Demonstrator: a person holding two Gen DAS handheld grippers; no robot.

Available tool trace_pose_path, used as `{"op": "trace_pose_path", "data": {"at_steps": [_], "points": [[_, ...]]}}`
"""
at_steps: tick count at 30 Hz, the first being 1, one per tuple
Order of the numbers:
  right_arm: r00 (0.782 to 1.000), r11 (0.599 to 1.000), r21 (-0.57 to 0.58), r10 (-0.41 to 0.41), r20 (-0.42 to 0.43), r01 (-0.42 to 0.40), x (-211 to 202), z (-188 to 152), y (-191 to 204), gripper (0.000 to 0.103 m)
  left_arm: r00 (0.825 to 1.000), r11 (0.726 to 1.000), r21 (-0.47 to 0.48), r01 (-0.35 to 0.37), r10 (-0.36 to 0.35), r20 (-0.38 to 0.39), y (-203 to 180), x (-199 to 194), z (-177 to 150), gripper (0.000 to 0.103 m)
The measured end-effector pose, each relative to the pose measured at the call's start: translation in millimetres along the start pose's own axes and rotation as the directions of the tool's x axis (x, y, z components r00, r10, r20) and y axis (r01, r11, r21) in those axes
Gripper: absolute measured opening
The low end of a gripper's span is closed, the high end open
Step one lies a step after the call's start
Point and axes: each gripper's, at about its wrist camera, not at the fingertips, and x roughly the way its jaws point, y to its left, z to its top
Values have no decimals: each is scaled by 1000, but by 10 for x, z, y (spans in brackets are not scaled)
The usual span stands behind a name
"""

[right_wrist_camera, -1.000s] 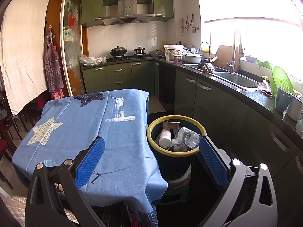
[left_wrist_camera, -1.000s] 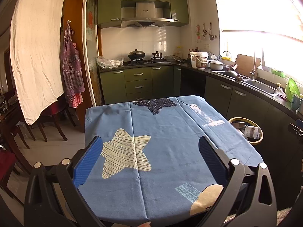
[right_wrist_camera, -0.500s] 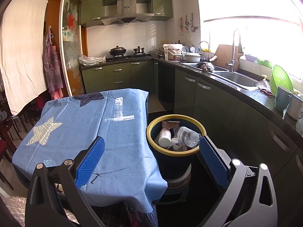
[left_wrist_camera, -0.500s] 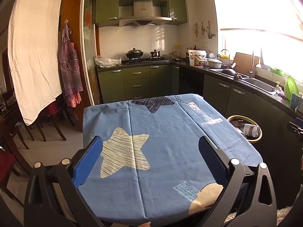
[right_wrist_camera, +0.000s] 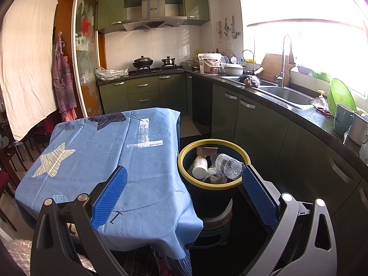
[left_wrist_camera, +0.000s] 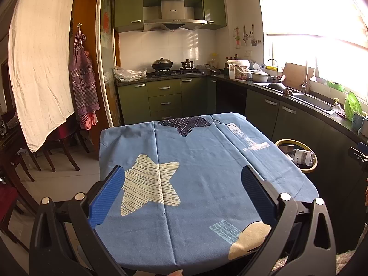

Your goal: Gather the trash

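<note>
Kitchen cabinets in olive green [left_wrist_camera: 164,102] run along the back wall and down the right side under a dark countertop [right_wrist_camera: 306,117]. One table under a blue cloth with star patches [left_wrist_camera: 197,179] fills the middle, its top bare of loose items in both views. One round dark bin with a yellow rim [right_wrist_camera: 182,158] stands just beside the table's right edge, between table and cabinets. Inside it, the count: one clear plastic bottle [right_wrist_camera: 227,164] lying on its side, one white cylindrical container [right_wrist_camera: 199,166] leaning next to it, one brownish carton [right_wrist_camera: 208,151] at the back, plus crumpled scraps that can't be told apart. On the stove sit two pots: one black wok with lid [right_wrist_camera: 142,61] and one smaller pot [right_wrist_camera: 168,61].

Now the tools. The left gripper [left_wrist_camera: 182,184] hangs over the near part of the table, blue pads spread wide, nothing between them; the bin lies well off to its right. The right gripper [right_wrist_camera: 184,185] is also spread wide and empty, the bin sitting right ahead between its fingers, below and beyond the tips.
</note>
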Motion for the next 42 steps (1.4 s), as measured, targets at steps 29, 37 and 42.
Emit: {"op": "trace_pose_path", "data": {"at_steps": [29, 37, 42], "points": [[1000, 1000, 2, -1, -2, 1, 3, -2, 11, 98, 1000, 1000, 3, 10, -10, 0, 13, 33, -36, 97], [1000, 1000, 3, -1, -2, 1, 3, -1, 11, 98, 1000, 1000, 19, 2, -3, 5, -10, 46, -37, 97], [1000, 1000, 2, -3, -3, 3, 4, -1, 13, 98, 1000, 1000, 24, 6, -5, -26, -15, 108, -26, 97]]}}
